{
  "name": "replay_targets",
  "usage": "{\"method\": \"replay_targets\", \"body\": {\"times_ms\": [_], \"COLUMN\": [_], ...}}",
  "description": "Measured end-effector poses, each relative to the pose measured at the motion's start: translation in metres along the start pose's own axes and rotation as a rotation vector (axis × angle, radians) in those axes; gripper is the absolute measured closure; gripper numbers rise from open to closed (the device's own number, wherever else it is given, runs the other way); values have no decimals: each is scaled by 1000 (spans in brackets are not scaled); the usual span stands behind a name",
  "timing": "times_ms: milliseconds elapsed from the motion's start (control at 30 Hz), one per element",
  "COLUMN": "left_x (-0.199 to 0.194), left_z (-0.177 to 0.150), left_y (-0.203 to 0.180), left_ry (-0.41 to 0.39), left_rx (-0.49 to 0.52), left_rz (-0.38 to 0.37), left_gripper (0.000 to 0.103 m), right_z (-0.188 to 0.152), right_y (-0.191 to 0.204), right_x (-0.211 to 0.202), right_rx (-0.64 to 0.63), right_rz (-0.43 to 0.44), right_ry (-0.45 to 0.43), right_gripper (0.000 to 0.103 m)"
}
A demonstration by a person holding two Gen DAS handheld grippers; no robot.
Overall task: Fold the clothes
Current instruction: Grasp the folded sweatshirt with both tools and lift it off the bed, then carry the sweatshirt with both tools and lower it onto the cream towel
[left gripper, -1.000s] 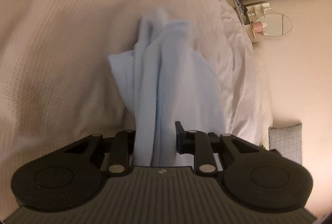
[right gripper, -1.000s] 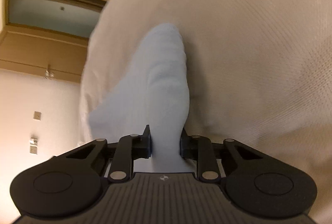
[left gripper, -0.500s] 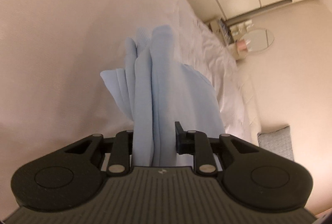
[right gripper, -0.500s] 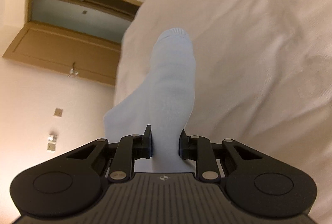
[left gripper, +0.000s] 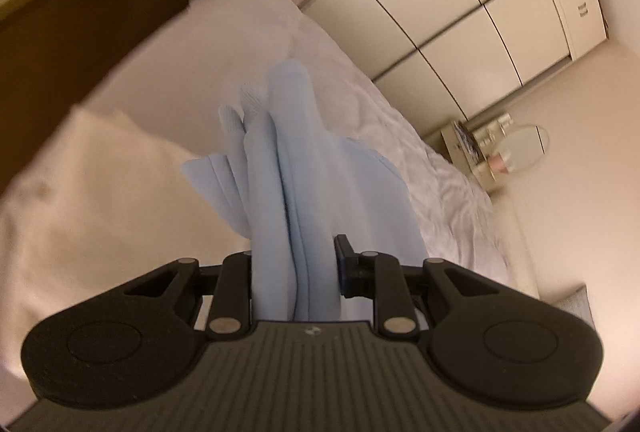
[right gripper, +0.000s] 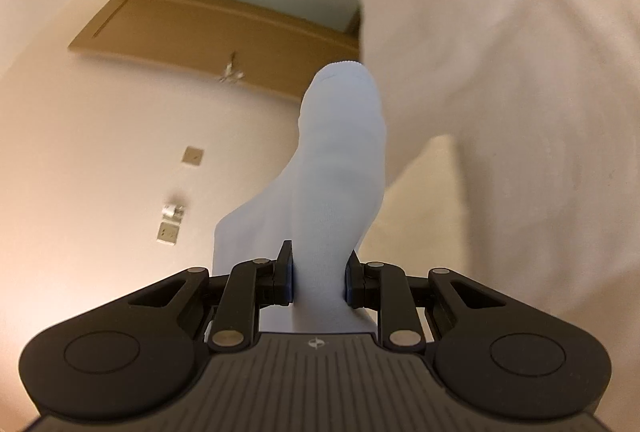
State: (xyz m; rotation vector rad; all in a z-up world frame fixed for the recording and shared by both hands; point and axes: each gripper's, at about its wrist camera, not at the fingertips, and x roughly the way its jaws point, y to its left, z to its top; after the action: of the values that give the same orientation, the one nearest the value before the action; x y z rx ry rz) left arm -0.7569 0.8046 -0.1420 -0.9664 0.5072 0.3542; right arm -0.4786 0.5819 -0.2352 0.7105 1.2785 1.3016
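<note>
Pale blue knit garment [left gripper: 296,200]: bunched in folds, clamped in the left claw [left gripper: 294,272], hanging above a bed with white crumpled bedding [left gripper: 420,152]. Behind: cream panelled wardrobe [left gripper: 460,4], small dresser with oval mirror [left gripper: 520,148].
Right wrist view: garment [right gripper: 336,192] gripped by right claw [right gripper: 318,282]; beige wall [right gripper: 120,152], wooden door frame [right gripper: 224,20], white bedding [right gripper: 520,72].

No readable text, number or brand. Only a small round emblem, unreadable, on each gripper body behind the fingers.
</note>
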Motion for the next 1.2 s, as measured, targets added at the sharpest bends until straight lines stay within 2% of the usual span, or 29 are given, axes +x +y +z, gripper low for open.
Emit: {"method": "replay_targets", "body": {"times_ms": [100, 167, 233, 300, 367, 400, 500, 567, 600, 633, 667, 700, 733, 767, 833, 900, 967, 1000, 1033, 1067, 1133, 1200], "left_x": [-1, 9, 25, 45, 50, 48, 47, 50, 51, 51, 49, 43, 35, 25, 2, -15, -20, -13, -1, 12, 39, 60], "left_z": [15, 15, 10, -1, -9, -10, -10, -6, -6, -5, -5, -3, -2, 1, 9, 18, 28, 32, 35, 36, 35, 34], "left_y": [34, 63, 96, 131, 150, 153, 138, 141, 144, 148, 147, 144, 140, 133, 115, 97, 81, 72, 64, 61, 66, 91], "left_ry": [3, 30, 73, 133, 112, 91, 58, 71, 81, 90, 96, 88, 74, 49, -14, -72, -101, -94, -73, -53, -16, 9], "left_rx": [-5, -27, -58, -109, -157, -160, -11, -3, -20, -36, -47, -42, -30, -16, -2, 42, 121, 160, 201, 232, 250, 208], "left_rz": [8, 30, 64, 112, 59, 27, 34, 36, 34, 33, 39, 61, 89, 123, 169, 205, 216, 216, 214, 224, 249, 269], "left_gripper": [83, 82, 81, 79, 79, 80, 80, 78, 74, 74, 72, 72, 73, 76, 80, 90, 94, 100, 103, 103, 103, 103], "right_z": [-10, -24, -39, -54, -68, -71, -79, -85, -85, -83, -81, -77, -73, -69, -59, -48, -43, -40, -38, -37, -35, -34], "right_y": [2, -8, -28, -48, -55, -49, -19, -8, -10, -17, -23, -22, -20, -12, 2, 14, 20, 22, 21, 19, 15, -3], "right_x": [45, 63, 82, 98, 95, 93, 91, 93, 95, 100, 100, 98, 95, 90, 82, 76, 84, 88, 95, 102, 116, 134], "right_rx": [-16, -17, -14, -21, -30, -62, -235, -302, -295, -262, -226, -209, -196, -219, -309, -397, -488, -534, -567, -597, -658, -713], "right_rz": [-12, -54, -126, -262, -283, -286, -293, -320, -353, -394, -416, -425, -432, -461, -504, -522, -528, -531, -531, -530, -527, -533], "right_ry": [-2, 8, 36, 77, 68, 57, 24, 21, 31, 51, 56, 52, 47, 28, -21, -74, -72, -69, -58, -47, -23, -7], "right_gripper": [80, 80, 79, 77, 77, 78, 79, 79, 76, 69, 67, 60, 46, 42, 42, 43, 54, 71, 82, 85, 99, 99]}}
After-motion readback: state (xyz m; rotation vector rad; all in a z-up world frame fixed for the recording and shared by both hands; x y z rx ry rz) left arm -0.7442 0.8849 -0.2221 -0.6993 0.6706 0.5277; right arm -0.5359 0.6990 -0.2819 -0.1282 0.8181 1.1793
